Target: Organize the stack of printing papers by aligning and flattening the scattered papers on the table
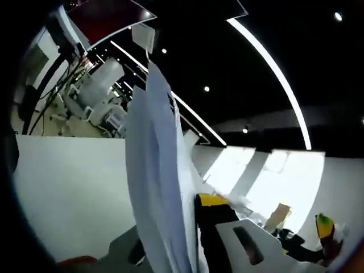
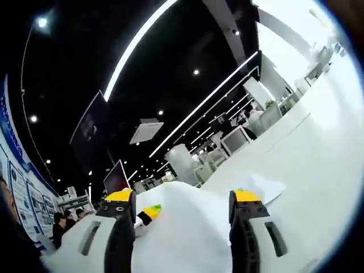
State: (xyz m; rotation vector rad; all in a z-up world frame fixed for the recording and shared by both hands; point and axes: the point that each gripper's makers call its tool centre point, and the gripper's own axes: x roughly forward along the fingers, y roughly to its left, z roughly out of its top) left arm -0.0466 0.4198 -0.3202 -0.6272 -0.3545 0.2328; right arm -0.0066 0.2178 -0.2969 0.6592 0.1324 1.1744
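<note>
Between the jaws of the left claw (image 1: 187, 239), a sheaf of white printing papers (image 1: 156, 182) stands on edge and rises far up the left gripper view, gripped at its lower edge, probably so the sheets can be squared against the white surface (image 1: 68, 187). The right claw (image 2: 185, 219), with yellow-tipped black fingers (image 2: 120, 196), stands wide around a mound of white paper (image 2: 182, 227) lying between its jaws, touching neither as far as I can tell. No writing or label is readable
</note>
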